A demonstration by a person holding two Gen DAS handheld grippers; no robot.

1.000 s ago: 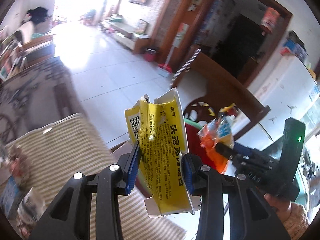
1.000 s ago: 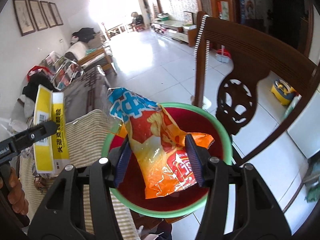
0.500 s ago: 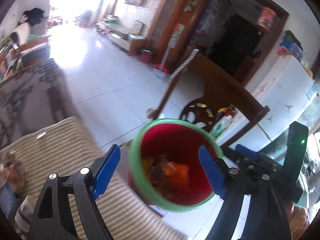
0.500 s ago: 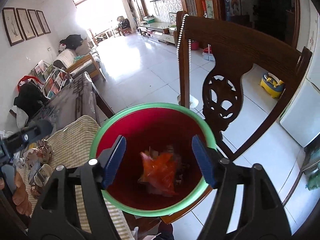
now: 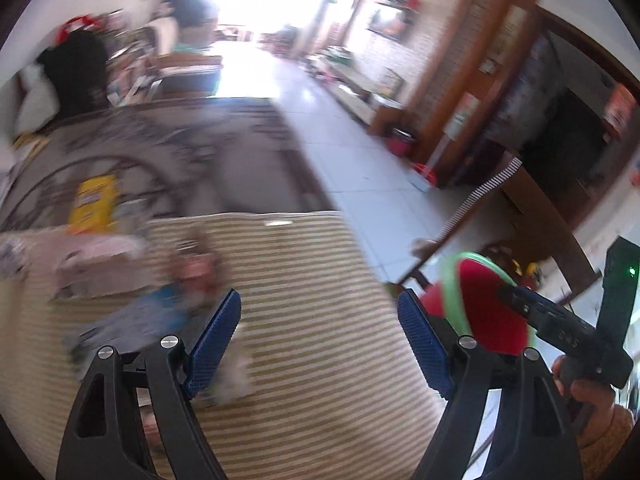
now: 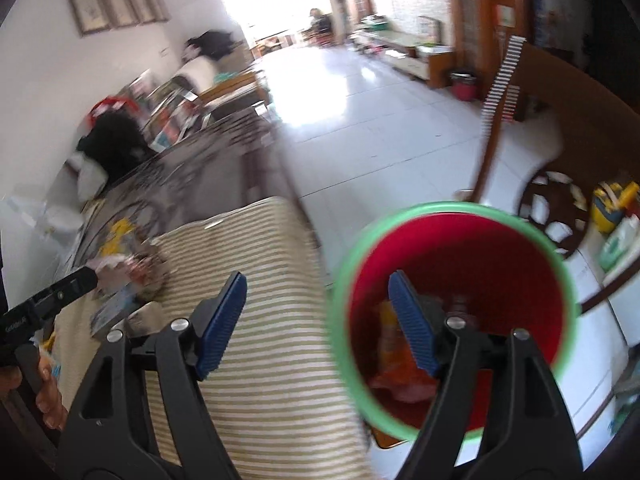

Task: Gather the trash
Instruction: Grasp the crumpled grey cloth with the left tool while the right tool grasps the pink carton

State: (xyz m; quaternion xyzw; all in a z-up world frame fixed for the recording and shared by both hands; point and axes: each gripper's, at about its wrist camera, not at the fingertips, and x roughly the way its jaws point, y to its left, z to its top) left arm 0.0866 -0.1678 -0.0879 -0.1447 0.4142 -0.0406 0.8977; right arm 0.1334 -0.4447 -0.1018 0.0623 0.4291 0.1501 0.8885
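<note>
A red bin with a green rim (image 6: 452,206) stands off the right edge of the striped cloth (image 5: 320,380), and an orange wrapper (image 6: 390,344) lies inside it. My right gripper (image 6: 317,280) hangs over the cloth's edge beside the bin, its jaws opening with nothing between them. My left gripper (image 5: 318,300) is open and empty above the cloth. The bin's rim (image 5: 456,280) shows at its right. Blurred wrappers (image 5: 192,272) and a blue packet (image 5: 152,312) lie ahead and left of it. A yellow packet (image 5: 94,204) lies farther back.
A carved wooden chair (image 6: 560,208) stands behind the bin. Beyond the cloth runs a dark patterned tabletop (image 5: 180,152), then white floor tiles (image 6: 360,120). A hand (image 6: 48,400) holds the left gripper at the left edge of the right wrist view.
Both grippers let go of their packets over the bin and opened. Both then swung left, away from the bin and over the striped cloth.
</note>
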